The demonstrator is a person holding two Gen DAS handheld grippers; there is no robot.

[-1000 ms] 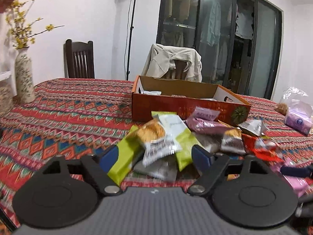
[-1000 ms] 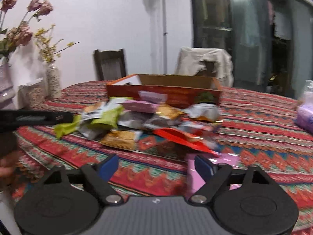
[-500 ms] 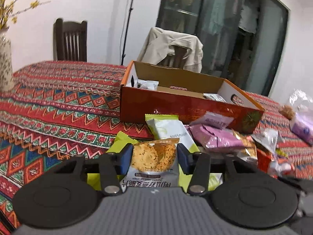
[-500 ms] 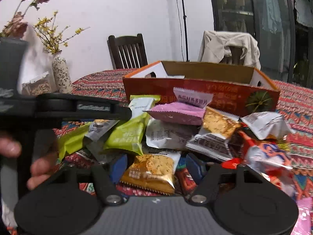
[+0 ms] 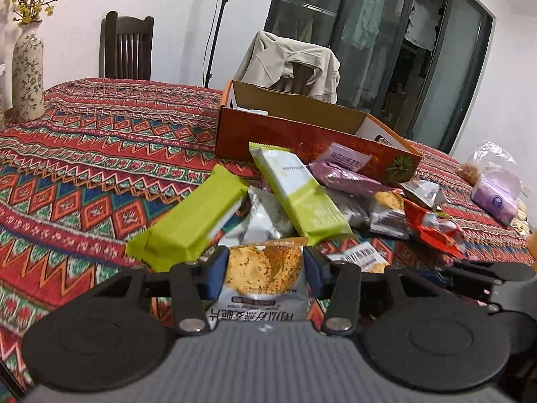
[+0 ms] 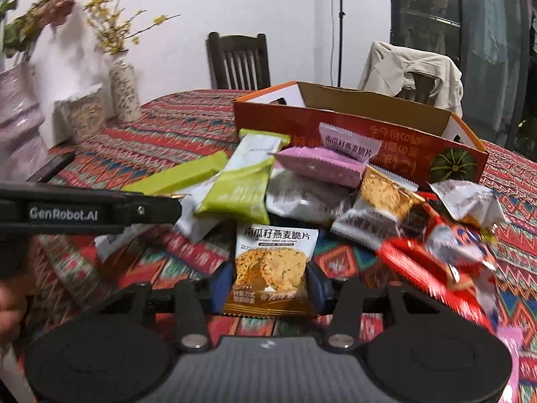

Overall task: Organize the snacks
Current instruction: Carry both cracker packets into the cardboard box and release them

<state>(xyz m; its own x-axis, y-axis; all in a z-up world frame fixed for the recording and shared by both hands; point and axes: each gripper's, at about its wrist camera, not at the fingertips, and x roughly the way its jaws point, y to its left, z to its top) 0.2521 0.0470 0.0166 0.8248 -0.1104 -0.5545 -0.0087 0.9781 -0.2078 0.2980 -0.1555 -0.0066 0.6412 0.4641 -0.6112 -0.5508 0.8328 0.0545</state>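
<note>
Oat crisp packet (image 5: pixel 265 270) sits bottom centre of the left view, pinched between left gripper (image 5: pixel 265 268) pads. Right gripper (image 6: pixel 268 280) likewise clamps its own crisp pack (image 6: pixel 273 268). Cardboard box (image 5: pixel 302 127) upper centre: lift clear of pile, drop both inside flat.

Two low wrist views, both facing the orange box (image 5: pixel 312 131) (image 6: pixel 369 134).

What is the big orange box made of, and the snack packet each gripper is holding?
Orange box: looks like cardboard, with a brown matte inside and a printed outside.

Crisp packets: probably thin, glossy plastic film, with crimped edges and some shine, clamped by the left gripper and the right gripper.
</note>
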